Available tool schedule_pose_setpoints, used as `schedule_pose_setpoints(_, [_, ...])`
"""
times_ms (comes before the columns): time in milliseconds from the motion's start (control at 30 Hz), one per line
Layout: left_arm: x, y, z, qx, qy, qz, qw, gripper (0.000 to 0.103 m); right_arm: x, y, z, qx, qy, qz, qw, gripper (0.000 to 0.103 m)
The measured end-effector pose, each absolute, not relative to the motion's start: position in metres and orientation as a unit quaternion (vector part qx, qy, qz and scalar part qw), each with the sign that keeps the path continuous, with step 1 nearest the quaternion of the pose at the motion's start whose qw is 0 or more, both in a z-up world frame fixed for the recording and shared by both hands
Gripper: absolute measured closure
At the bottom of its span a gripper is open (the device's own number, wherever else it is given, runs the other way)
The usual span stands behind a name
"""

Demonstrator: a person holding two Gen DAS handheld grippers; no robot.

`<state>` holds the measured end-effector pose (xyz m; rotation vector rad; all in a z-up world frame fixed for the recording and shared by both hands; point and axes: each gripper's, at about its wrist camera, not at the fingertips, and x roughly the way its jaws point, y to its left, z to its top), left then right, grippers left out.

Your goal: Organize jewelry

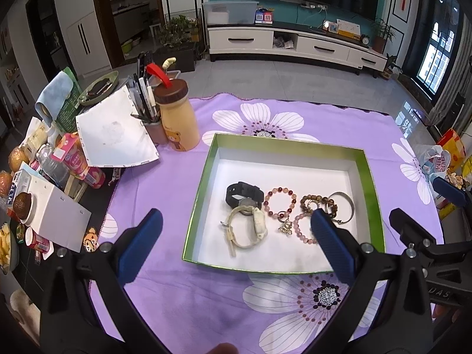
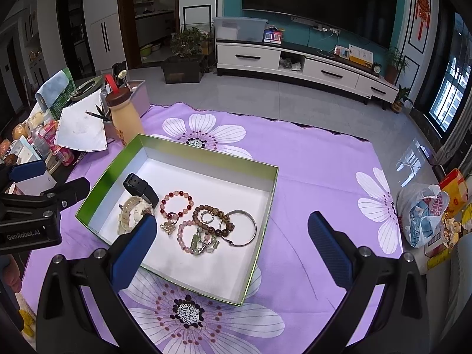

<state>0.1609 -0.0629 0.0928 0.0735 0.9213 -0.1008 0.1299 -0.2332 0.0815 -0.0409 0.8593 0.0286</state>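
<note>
A shallow green-rimmed box [image 1: 372, 194] [image 2: 103, 183] with a white floor lies on the purple flowered cloth. Inside are a black watch [image 1: 244, 193] [image 2: 141, 188], a cream watch [image 1: 246, 230] [image 2: 132, 211], a red-and-pink bead bracelet [image 1: 280, 202] [image 2: 176, 203], a brown bead bracelet [image 1: 320, 202] [image 2: 214, 219], a pale pink bead bracelet [image 1: 303, 230] [image 2: 190, 236] and a silver bangle [image 1: 343, 206] [image 2: 240, 227]. My left gripper [image 1: 236, 221] hangs open above the box's near half. Over the box's near right corner, my right gripper [image 2: 233, 224] is open too. Neither holds anything.
Left of the box stand a beige bear bottle [image 1: 177, 118] [image 2: 124, 118], a pen cup [image 1: 153, 129], a white sheet [image 1: 115, 132] and a crowd of snacks and packets [image 1: 67, 159]. A plastic bag [image 2: 424, 215] and packets lie off the cloth's right edge.
</note>
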Motion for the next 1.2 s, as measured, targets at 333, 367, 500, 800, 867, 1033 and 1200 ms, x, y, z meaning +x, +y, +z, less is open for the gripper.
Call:
schedule_pose_setpoints(333, [0.167, -0.058, 0.085, 0.03, 0.45, -0.043, 0.891, 0.002, 0.134, -0.232, 0.077, -0.018, 0.42, 0.015, 0.907, 0.001])
schedule_pose_setpoints(367, [0.168, -0.058, 0.084, 0.029, 0.451, -0.044, 0.891, 0.002, 0.134, -0.232, 0.077, -0.018, 0.421, 0.014, 0.907, 0.001])
schedule_pose_setpoints(500, [0.171, -0.057, 0.078, 0.026, 0.456, -0.045, 0.888, 0.002, 0.136, -0.231, 0.073, -0.018, 0.424, 0.015, 0.905, 0.001])
schedule_pose_setpoints(800, [0.174, -0.059, 0.071, 0.041, 0.463, -0.036, 0.885, 0.002, 0.139, -0.228, 0.07, -0.015, 0.422, 0.016, 0.906, 0.001])
schedule_pose_setpoints(867, [0.174, -0.059, 0.072, 0.043, 0.461, -0.036, 0.886, 0.002, 0.139, -0.229, 0.07, -0.014, 0.422, 0.015, 0.906, 0.001])
schedule_pose_setpoints(1033, [0.174, -0.06, 0.073, 0.045, 0.46, -0.033, 0.886, 0.002, 0.139, -0.229, 0.072, -0.015, 0.422, 0.015, 0.906, 0.001])
schedule_pose_setpoints(1200, [0.174, -0.062, 0.074, 0.049, 0.458, -0.029, 0.887, 0.002, 0.14, -0.227, 0.073, -0.015, 0.421, 0.015, 0.907, 0.001])
